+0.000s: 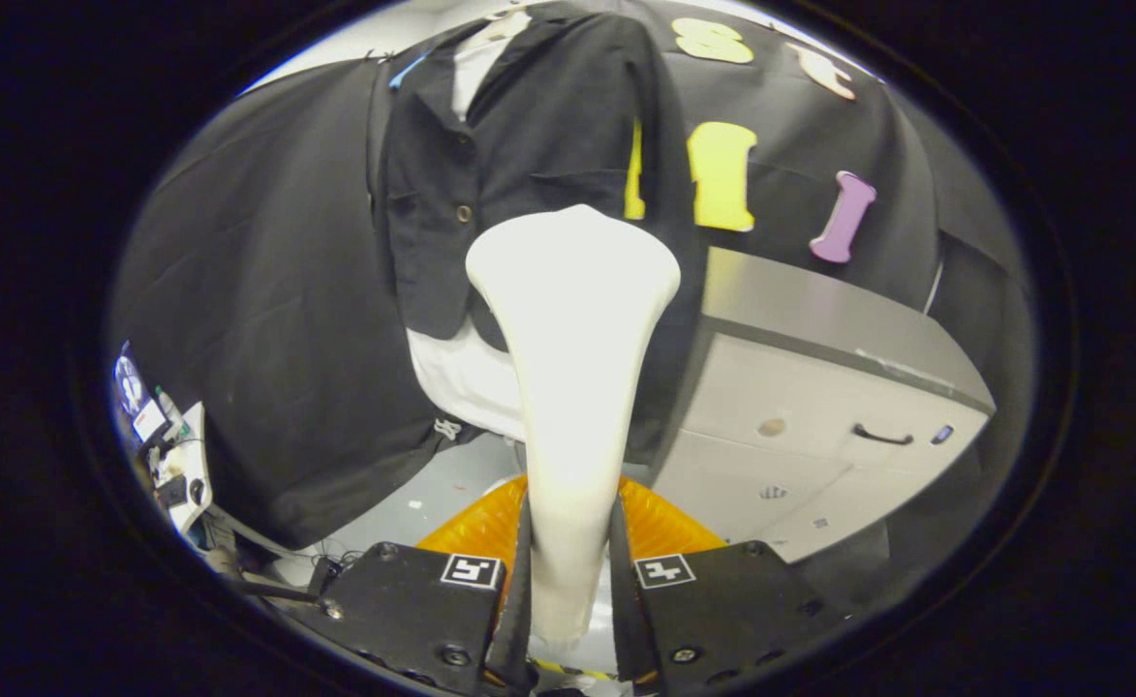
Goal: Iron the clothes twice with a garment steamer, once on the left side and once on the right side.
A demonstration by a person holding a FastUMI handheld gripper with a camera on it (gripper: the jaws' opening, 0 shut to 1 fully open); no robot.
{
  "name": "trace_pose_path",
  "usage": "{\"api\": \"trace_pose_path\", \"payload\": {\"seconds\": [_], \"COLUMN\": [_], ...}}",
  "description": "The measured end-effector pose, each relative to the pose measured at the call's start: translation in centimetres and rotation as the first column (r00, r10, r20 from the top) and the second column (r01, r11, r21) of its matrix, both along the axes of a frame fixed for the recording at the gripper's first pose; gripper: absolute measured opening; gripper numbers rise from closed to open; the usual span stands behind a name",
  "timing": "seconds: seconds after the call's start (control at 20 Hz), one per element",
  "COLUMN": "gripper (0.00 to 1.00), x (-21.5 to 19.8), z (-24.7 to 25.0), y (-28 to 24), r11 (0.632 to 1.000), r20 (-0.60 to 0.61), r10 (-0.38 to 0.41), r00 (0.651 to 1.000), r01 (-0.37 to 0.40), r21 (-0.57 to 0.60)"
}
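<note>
A: What is the gripper (572, 581) doing?

B: Its two fingers squeeze the thin neck of the steamer (572, 319). The wide head points up, in front of the jacket (519, 145).

A: Is it hard to hold?

B: It looks smooth and stiff, maybe slippery and top-heavy. Low on the neck seems a good spot.

A: And the jacket?

B: Soft and floppy. It hangs over a white shirt (461, 378).

A: Room to move?

B: Open on the left. The cabinet (819, 407) corner sits close on the right, so go slow there.
</note>
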State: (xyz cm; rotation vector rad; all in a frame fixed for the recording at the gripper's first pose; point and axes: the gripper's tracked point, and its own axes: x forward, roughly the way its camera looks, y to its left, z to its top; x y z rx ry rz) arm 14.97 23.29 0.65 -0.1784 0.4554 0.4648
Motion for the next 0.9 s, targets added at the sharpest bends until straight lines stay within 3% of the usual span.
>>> {"api": "trace_pose_path", "payload": {"seconds": [0.5, 0.9], "gripper": [0.37, 0.37], "x": [-2.7, -4.2], "z": [-0.3, -1.6], "y": [-19.1, -28.1], "r11": [0.978, 0.938], "r20": [0.018, -0.005], "r10": [-0.173, -0.303], "r00": [0.985, 0.953], "r01": [0.170, 0.299], "r21": [0.119, 0.178]}}
